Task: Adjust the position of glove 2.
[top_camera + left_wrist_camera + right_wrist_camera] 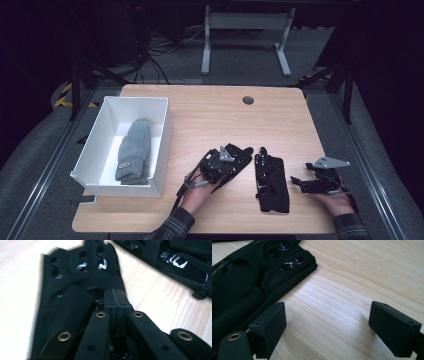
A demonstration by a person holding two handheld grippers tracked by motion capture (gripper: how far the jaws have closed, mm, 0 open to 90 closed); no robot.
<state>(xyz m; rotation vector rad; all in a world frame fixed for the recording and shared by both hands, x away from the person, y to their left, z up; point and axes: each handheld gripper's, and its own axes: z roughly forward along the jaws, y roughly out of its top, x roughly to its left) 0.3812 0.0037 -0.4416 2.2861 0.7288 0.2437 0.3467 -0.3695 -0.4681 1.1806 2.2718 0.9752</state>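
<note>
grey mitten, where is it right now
High view: the grey mitten lies flat inside the white box on the table's left side, apart from both black gloves.

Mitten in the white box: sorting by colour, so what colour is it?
Grey mitten, clearest in the high view.

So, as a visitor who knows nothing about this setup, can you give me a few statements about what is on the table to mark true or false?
1. A grey mitten lies inside the white box. True.
2. The left gripper has its jaws wide apart. False: they are shut, pinching the black glove under it.
3. The right gripper is open with bare wood between its jaws. True.
4. The second black glove is in the box too. False: it lies flat on the table, between the two grippers.
5. The box stands at the table's right edge. False: it stands at the left edge.
</note>
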